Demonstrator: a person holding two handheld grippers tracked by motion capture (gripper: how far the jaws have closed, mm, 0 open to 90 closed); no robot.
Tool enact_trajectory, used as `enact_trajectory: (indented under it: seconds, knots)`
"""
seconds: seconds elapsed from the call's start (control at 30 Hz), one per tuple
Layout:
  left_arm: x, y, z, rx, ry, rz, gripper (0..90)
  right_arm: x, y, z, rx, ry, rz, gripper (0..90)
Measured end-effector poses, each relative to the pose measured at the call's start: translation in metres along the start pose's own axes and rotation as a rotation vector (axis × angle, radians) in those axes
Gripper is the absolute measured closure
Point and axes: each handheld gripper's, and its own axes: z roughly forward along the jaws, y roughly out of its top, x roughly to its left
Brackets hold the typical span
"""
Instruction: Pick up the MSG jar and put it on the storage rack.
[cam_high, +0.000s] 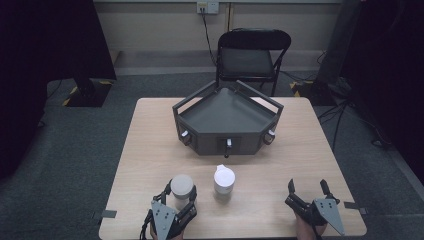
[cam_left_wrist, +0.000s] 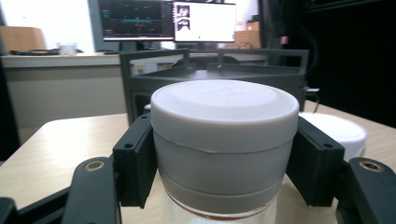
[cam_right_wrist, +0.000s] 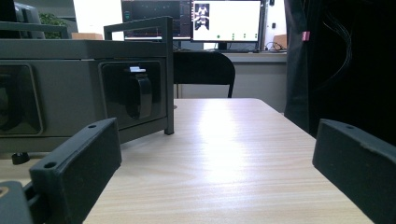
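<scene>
Honestly, no readable label on the grey-lidded jar (cam_left_wrist: 224, 140). Left gripper (cam_high: 181, 192) clamps its lid; right gripper (cam_high: 307, 189) gapes wide, holding nothing.

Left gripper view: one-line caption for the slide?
Left gripper closed around a grey-lidded jar, dark tray behind it on the wooden table.

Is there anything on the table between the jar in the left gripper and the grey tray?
Nothing visible. The jar in the left gripper faces bare table up to the tray; the second jar stands off to its right.
</scene>
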Motion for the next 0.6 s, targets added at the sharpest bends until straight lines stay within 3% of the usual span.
enact_trajectory:
  seconds: [0.23,0.43,0.6]
  knots:
    - [0.013,0.023,0.013,-0.044,-0.064,0.005,34.0,0.000,0.000,0.000,0.000,0.000,0.000,0.0]
    - [0.026,0.033,0.028,-0.048,-0.120,0.028,34.0,0.000,0.000,0.000,0.000,-0.001,0.001,0.0]
    - [0.029,0.039,0.041,-0.054,-0.122,0.016,34.0,0.001,0.000,0.000,0.000,-0.004,0.000,0.0]
